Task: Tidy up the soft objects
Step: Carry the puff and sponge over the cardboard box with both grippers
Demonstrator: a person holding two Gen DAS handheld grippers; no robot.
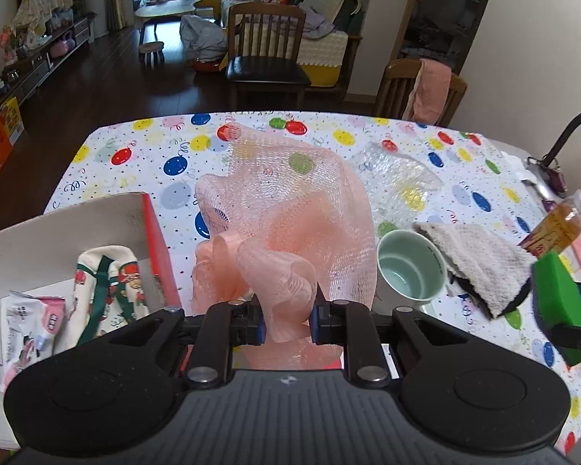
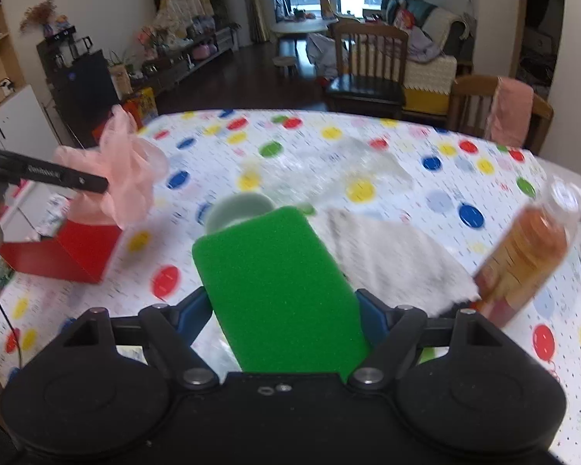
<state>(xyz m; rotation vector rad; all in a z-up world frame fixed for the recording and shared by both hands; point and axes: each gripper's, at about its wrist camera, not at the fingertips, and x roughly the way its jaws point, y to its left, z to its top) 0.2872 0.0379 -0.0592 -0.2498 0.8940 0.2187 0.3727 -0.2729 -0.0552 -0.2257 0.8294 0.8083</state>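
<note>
My left gripper (image 1: 288, 319) is shut on a pink mesh bath puff (image 1: 294, 224) and holds it above the table, just right of a red-sided cardboard box (image 1: 157, 240). The box holds a printed cloth (image 1: 108, 294) and a wipes packet (image 1: 31, 321). The puff (image 2: 124, 170) and the box (image 2: 73, 248) also show at the left in the right wrist view. My right gripper (image 2: 284, 310) is shut on a green sponge (image 2: 275, 290), held above the table; the sponge (image 1: 557, 294) also shows at the right in the left wrist view. A white fluffy towel (image 1: 480, 259) lies flat on the table.
A pale green mug (image 1: 410, 271) stands beside the towel. Bubble wrap (image 1: 395, 174) lies behind it. A bottle of amber drink (image 2: 523, 259) stands at the right. The balloon-print tablecloth (image 1: 143, 162) covers the table. Wooden chairs (image 1: 267, 54) stand at the far edge.
</note>
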